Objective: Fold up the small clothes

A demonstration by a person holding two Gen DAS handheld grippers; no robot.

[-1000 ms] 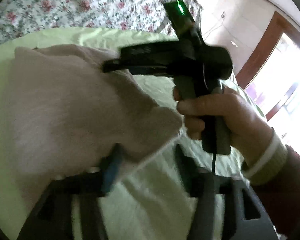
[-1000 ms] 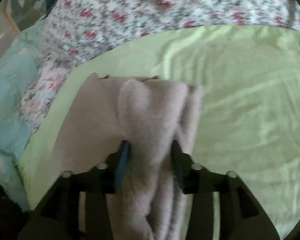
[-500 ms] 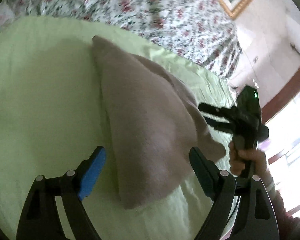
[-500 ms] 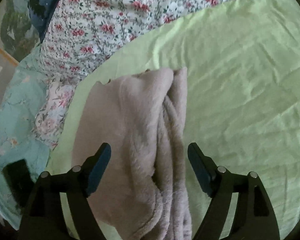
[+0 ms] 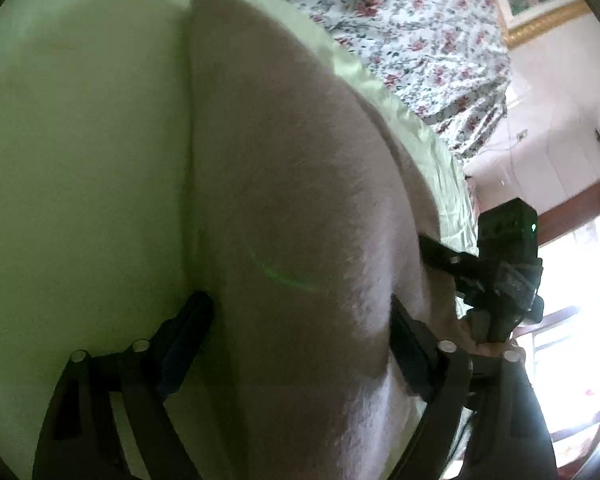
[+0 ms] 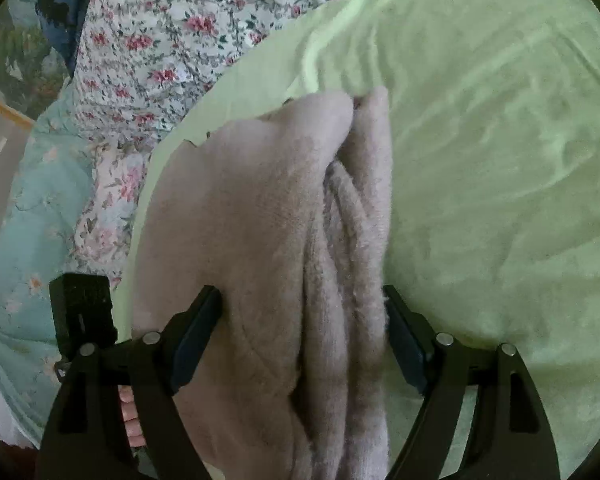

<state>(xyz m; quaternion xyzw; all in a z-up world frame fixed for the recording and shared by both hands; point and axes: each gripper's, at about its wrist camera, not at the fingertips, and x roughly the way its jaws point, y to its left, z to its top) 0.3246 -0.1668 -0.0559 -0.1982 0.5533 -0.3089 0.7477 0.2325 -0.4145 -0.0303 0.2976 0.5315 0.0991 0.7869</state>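
A folded fuzzy beige garment lies on the light green sheet. My left gripper is open, its fingers wide apart on either side of the garment's near end. My right gripper is also open, straddling the other end of the same garment, whose stacked folded layers show on its right side. The right gripper's body shows in the left wrist view, touching the garment's far edge. The left gripper's body shows at the left of the right wrist view.
A floral quilt lies beyond the green sheet, with a pale blue flowered blanket at the left. A gold-framed picture hangs on the wall and a bright wood-framed window is at the right.
Both grippers opened and let go of the garment a second ago. Since half a second ago both have moved down close over the garment, which now fills the space between each pair of fingers.
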